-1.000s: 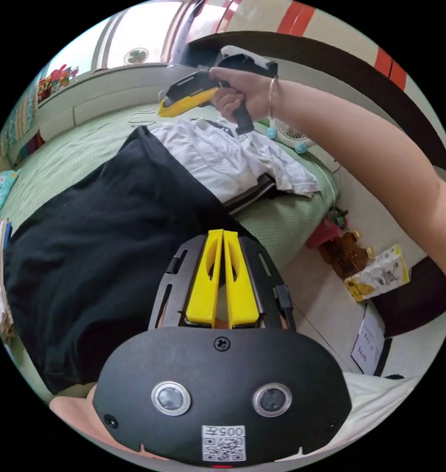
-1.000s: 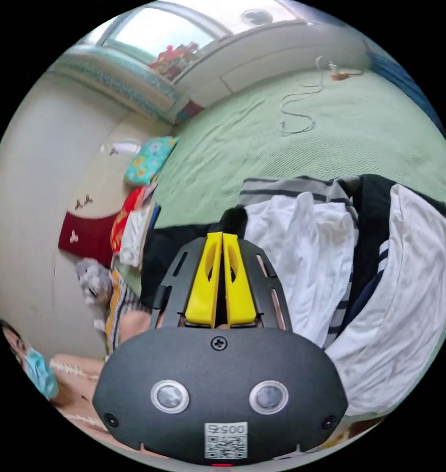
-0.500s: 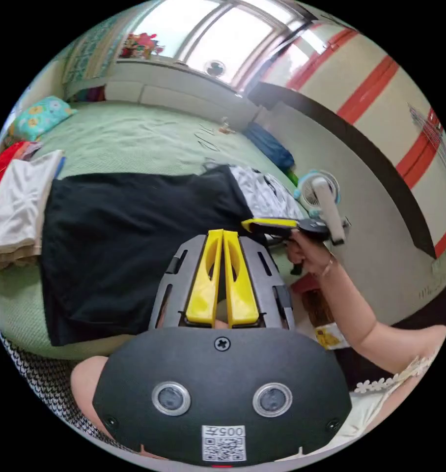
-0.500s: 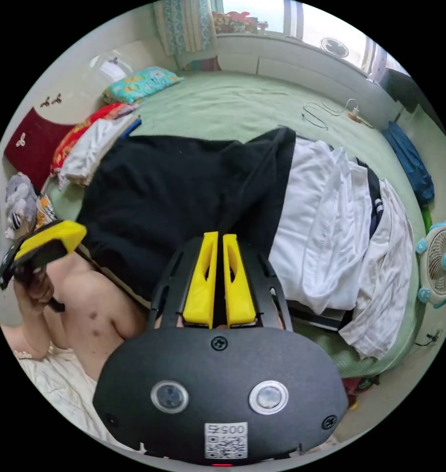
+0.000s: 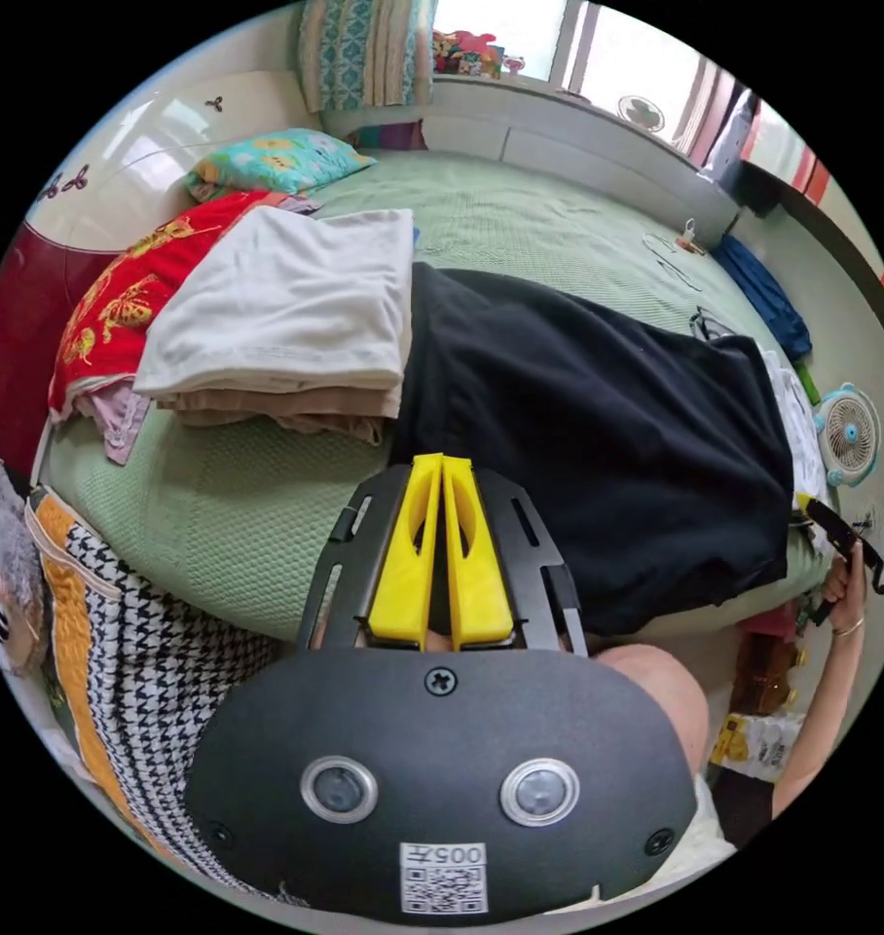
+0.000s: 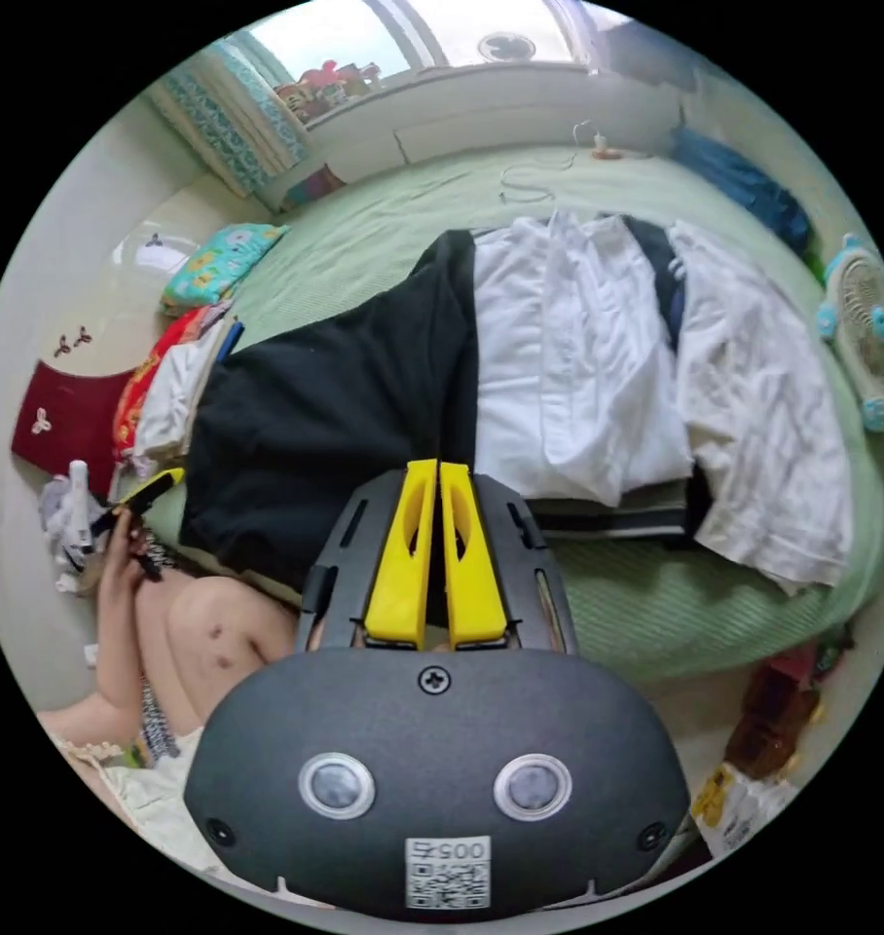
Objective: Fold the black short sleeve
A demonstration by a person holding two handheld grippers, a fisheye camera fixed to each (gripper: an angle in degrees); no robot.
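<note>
Left gripper view: green bed [image 5: 520, 209] carries the black short sleeve [image 5: 598, 429], spread flat near the bed's front edge, between a folded stack [image 5: 286, 312] and a heap of white clothes [image 6: 598, 360]. Left gripper [image 5: 440, 467] has its jaws pressed together, pinching nothing, poised off the shirt. Right gripper [image 6: 438, 472] likewise, jaws together, empty. Risks, as judged: a grab at the far side may snag the white clothes, where they touch; the near hem could slide off the bed.

We see a bed [image 5: 520, 209] with a green cover, a bright window [image 5: 598, 68] behind it, and a small fan [image 6: 875, 336] beside it.
</note>
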